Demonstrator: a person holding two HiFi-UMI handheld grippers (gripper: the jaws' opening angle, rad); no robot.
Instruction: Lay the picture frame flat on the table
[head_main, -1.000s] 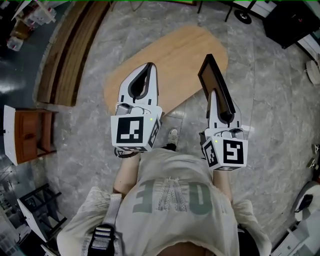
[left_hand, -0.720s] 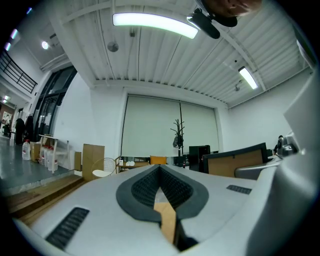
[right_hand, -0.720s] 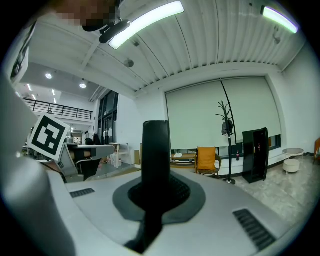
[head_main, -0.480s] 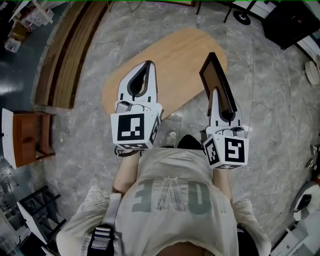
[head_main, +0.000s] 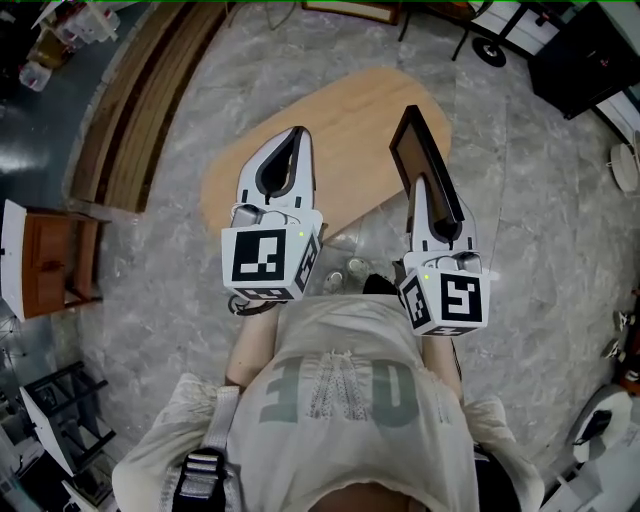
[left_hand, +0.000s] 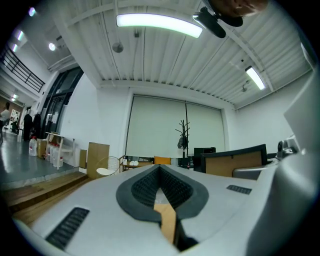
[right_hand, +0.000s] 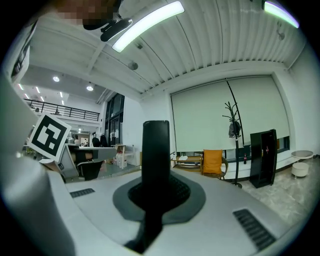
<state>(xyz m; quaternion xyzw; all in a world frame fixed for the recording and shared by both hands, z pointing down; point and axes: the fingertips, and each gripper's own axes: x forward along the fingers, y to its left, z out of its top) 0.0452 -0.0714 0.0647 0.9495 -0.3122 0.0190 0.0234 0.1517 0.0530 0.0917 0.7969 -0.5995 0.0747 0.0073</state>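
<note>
The right tool (head_main: 419, 186) was clamped on the frame (head_main: 424, 158), holding it up on edge over the right side of the tabletop (head_main: 340, 115), not lying flat. The left tool (head_main: 296, 135) hung beside it over the wood, jaws pressed together with nothing between them.

one picture frame (head_main: 425, 158), one table (head_main: 340, 110), two tongs (head_main: 297, 135) (head_main: 418, 190)

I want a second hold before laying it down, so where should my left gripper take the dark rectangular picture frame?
Probably its far rail, coming from the left. The dark rectangular picture frame is held on edge near the oval wooden table, the right gripper shut on its near rail, leaving the thin far end free.
</note>
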